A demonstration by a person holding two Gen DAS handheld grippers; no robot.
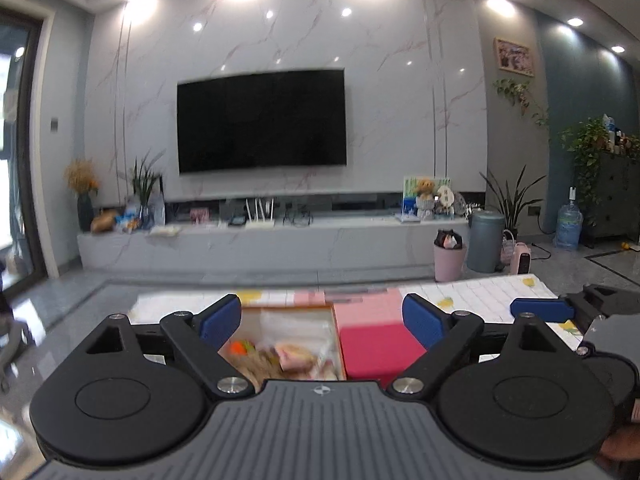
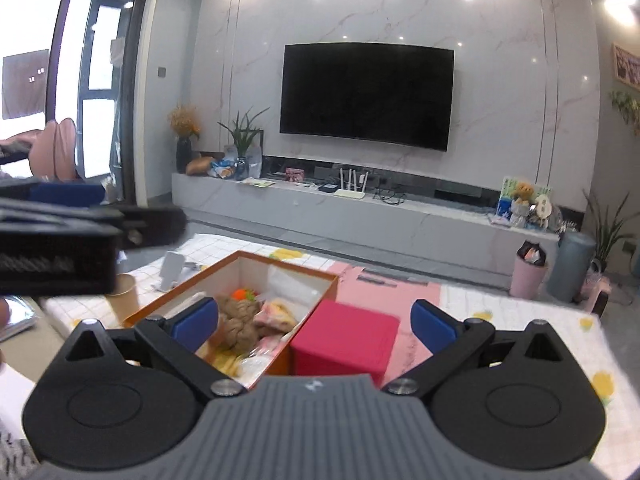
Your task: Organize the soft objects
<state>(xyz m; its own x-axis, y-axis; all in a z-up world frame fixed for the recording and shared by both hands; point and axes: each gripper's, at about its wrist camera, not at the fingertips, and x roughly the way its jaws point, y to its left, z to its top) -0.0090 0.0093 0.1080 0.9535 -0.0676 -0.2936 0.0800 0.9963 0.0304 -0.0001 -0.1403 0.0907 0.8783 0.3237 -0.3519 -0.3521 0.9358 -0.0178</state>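
Observation:
An orange-rimmed open box point(image 2: 280, 264) sits on the table and holds several soft items: a tan knitted toy point(image 2: 238, 322), an orange ball point(image 2: 241, 293) and pale fabric pieces point(image 2: 276, 314). A pink-red soft cube point(image 2: 344, 340) stands right beside the box. My right gripper point(image 2: 316, 320) is open and empty, held above the box and cube. My left gripper point(image 1: 322, 318) is open and empty, above the same box point(image 1: 332, 312) and cube point(image 1: 376, 344). The right gripper's finger point(image 1: 540, 310) shows at the right of the left wrist view.
The table has a white checked cloth with yellow prints point(image 2: 520, 320) and a pink mat point(image 2: 384, 284). A paper cup point(image 2: 126, 296) and a white phone stand point(image 2: 172, 270) sit left of the box. A TV wall, a low cabinet and bins point(image 2: 528, 276) are beyond.

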